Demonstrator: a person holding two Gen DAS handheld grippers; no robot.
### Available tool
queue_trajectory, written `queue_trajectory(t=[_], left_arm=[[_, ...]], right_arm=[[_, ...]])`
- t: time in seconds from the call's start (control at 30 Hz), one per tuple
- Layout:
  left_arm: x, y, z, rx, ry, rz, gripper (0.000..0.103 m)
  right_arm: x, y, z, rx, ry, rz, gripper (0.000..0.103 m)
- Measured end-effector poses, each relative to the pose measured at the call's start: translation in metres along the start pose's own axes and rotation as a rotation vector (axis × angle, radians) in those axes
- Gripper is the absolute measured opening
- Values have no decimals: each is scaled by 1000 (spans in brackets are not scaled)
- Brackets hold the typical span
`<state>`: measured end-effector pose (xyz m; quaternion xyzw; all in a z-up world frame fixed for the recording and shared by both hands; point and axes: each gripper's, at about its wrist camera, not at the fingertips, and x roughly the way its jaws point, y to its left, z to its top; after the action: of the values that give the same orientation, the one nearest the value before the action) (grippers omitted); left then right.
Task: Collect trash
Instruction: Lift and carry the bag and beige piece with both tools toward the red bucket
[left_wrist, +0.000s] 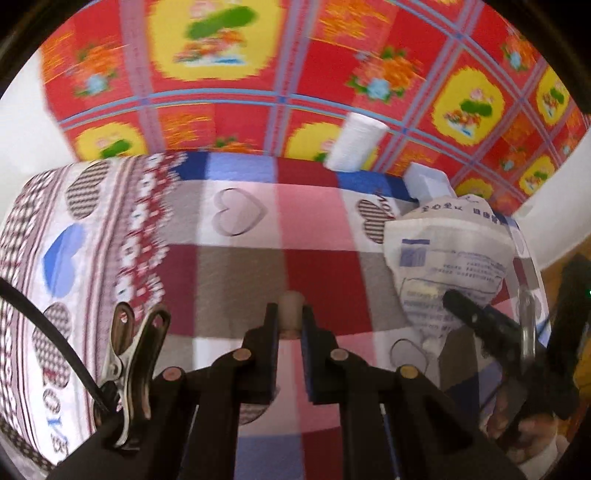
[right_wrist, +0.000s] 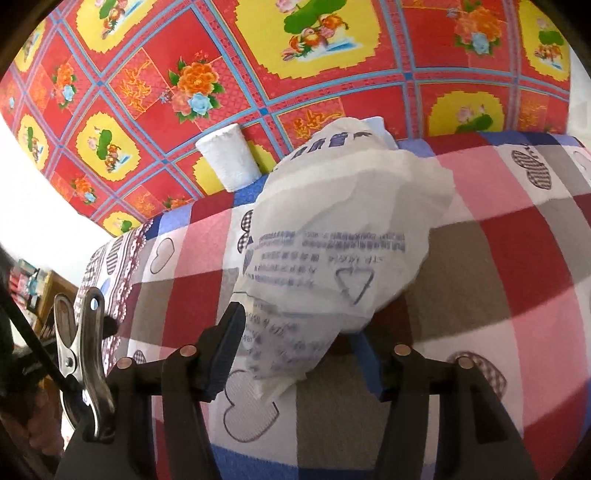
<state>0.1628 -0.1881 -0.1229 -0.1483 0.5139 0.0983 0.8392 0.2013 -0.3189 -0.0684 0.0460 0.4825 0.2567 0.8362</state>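
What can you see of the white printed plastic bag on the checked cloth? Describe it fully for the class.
The white plastic bag is thin, crinkled and semi-translucent, printed with blue text, a triangle symbol and, in the left wrist view, a blue block. It sits bulging and crumpled on the checked heart-patterned cloth. Its lower end lies between the right gripper fingers, against the left one; whether both press on it is unclear.

We saw bright, even daylight in both fisheye views; edges curved and darkened, the left view's floral backdrop (left_wrist: 236, 66) smeared by motion blur, soft shadows fell on the checked cloth (right_wrist: 480, 258).
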Motion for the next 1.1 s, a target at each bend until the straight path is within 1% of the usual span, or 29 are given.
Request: queue_trajectory(t=[0.03,0.07,0.1,0.2,0.3,0.43,0.57,0.8,1.1], left_arm=[[-4,6,-3,-16,-5,5,11],[-9,13,-7,-33,-9,11,11],[-12,19,-9,-45,-11,15,11],[-23,37,-18,-86,-26,26,11],[-35,53,-28,-124,-40,36,11],[-48,69,-38,-160,-58,44,11],[-64,87,-50,-192,-83,48,11],[-97,124,-73,-248,-122,74,11],[-155,190,-108,-328,-183,165,11]], right_arm=[[2,0,0,3,4,5,39],[3,1,0,5,11,24,29],[3,3,0,2,12,32,21],[-3,15,-1,-38,-12,42,10],[-14,33,-3,-81,-37,75,7],[-30,58,-6,-141,-65,98,7],[-42,88,-14,-198,-70,138,7],[-47,151,-39,-302,-33,209,7],[-50,250,-80,-455,26,309,7]])
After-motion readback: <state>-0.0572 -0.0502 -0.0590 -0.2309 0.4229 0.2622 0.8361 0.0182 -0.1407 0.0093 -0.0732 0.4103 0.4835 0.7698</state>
